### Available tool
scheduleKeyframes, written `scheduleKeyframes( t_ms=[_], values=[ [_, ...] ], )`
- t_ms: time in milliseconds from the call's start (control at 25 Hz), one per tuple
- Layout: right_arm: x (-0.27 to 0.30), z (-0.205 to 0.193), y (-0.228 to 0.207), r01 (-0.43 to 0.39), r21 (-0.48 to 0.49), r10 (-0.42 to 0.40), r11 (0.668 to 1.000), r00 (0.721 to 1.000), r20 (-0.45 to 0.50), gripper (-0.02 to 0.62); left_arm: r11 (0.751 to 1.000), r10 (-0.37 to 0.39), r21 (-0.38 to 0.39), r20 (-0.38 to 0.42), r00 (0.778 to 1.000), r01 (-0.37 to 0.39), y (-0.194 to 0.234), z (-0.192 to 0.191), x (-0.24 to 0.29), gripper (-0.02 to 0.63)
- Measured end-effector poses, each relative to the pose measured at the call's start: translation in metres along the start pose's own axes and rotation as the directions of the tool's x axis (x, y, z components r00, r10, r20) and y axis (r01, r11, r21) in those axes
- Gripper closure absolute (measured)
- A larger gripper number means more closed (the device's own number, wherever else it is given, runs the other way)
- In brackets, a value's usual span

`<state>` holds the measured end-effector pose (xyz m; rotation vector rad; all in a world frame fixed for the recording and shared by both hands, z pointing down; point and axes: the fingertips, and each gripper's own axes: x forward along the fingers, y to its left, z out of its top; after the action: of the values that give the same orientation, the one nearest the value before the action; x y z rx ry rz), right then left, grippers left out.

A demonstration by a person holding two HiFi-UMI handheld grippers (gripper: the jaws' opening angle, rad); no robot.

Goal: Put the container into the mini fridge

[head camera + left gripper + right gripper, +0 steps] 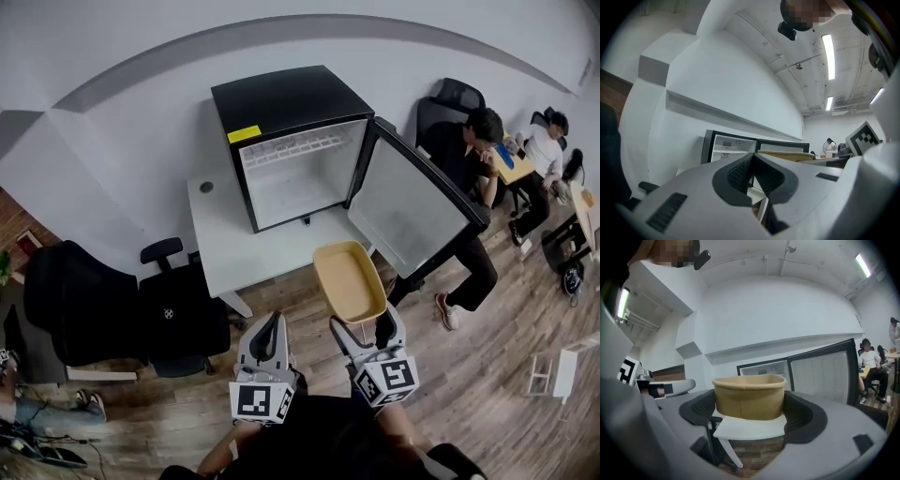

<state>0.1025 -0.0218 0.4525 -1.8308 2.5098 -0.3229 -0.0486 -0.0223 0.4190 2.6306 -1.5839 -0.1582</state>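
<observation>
container [349, 278]: near end hidden behind my right gripper [365, 328]; in right gripper view the inside is out of sight below the rim.
mini fridge [725, 145]: in left gripper view the lower half is blocked by my left gripper [753, 165]; shelf detail is blurry.
yellow label [244, 134]: print too small to read.
table [217, 246]: right end covered by fridge door [412, 211] and container.
person [42, 412], lower left: only jeans and shoes show, rest cut by the edge.
seated person [547, 145], far right: too small, hands and desk items unclear.
</observation>
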Motion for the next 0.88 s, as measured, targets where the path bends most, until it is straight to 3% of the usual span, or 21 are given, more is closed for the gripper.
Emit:
scheduleKeyframes(
  t_ms=[320,880],
  values=[
    [0.091,0.018,0.001,0.02,-0.002,-0.02,1.0,1.0,0.012,0.132,1.0,0.002,0.006,0.033,0.999,-0.002,0.071,0.021,0.056,0.597],
    [0.239,0.031,-0.053,-0.02,-0.024,0.02,1.0,1.0,0.018,0.132,0.997,0.079,0.021,0.025,0.997,-0.079,0.122,0.012,0.146,0.597]
  ],
)
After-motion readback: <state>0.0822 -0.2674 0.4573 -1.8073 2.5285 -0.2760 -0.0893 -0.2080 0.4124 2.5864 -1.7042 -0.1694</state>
